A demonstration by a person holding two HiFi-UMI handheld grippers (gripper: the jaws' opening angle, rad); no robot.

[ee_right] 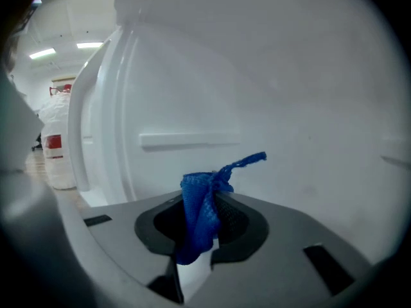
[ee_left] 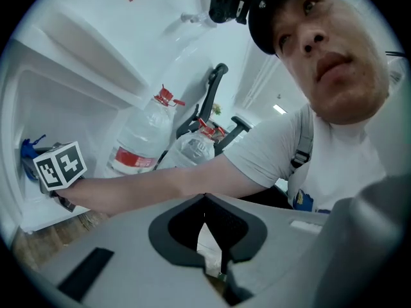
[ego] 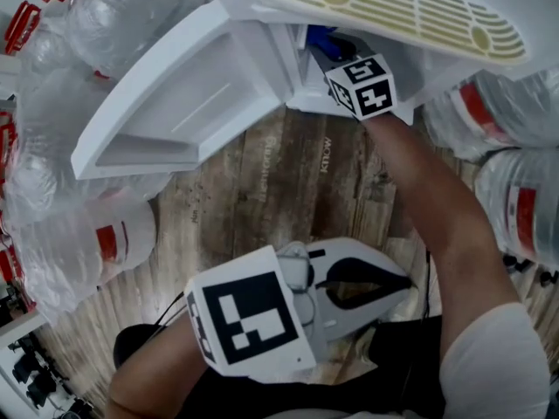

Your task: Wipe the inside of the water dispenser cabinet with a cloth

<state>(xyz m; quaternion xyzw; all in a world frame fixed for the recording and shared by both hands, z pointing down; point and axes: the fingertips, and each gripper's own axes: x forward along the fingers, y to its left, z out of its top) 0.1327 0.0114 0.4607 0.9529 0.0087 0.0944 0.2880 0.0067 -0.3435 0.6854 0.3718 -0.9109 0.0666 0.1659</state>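
While the right tool [ee_right: 213, 196] pinches the cloth [ee_right: 198, 220], the left tool [ee_left: 205, 199] rests closed.

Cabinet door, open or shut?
Open: the cabinet door stands wide, and the right gripper reaches inside holding the blue cloth.

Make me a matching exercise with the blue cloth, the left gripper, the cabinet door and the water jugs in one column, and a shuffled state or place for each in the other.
1. blue cloth
2. left gripper
3. cabinet door
4. water jugs

A. swung open
B. beside the cabinet
C. pinched in the right gripper
D. shut, holding nothing

Pairs: 1-C, 2-D, 3-A, 4-B
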